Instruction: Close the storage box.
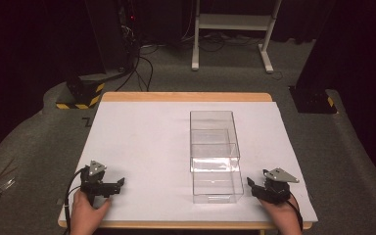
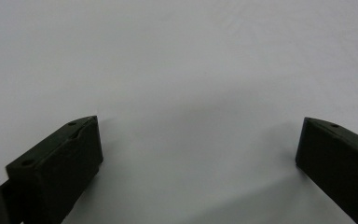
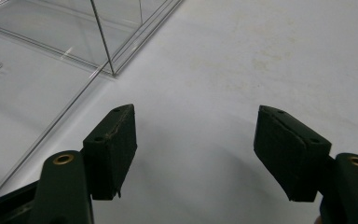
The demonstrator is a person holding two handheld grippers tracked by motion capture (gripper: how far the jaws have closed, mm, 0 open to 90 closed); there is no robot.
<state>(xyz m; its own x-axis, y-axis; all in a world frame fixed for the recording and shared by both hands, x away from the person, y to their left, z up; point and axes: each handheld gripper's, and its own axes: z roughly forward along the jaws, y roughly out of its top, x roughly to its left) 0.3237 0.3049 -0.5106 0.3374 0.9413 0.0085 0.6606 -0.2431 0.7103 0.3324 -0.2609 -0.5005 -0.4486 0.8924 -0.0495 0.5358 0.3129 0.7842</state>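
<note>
A clear plastic box [image 1: 214, 141] stands on the white sheet [image 1: 142, 142], right of the table's middle, with a second clear part [image 1: 217, 185] lying in front of it toward the near edge. My left gripper [image 1: 112, 187] rests near the front left corner, open, with bare white sheet [image 2: 191, 70] between its jaws. My right gripper [image 1: 252, 187] rests at the front right, just right of the near clear part, open and empty. In the right gripper view a corner of the clear box [image 3: 74, 42] lies to the upper left of my right gripper [image 3: 196, 140].
The white sheet covers a wooden table [image 1: 186, 97] with edges showing at back and front. On the floor beyond stand a white frame [image 1: 232, 29], black equipment with yellow-black stripes [image 1: 81, 95] and cables. Open sheet lies left of the box.
</note>
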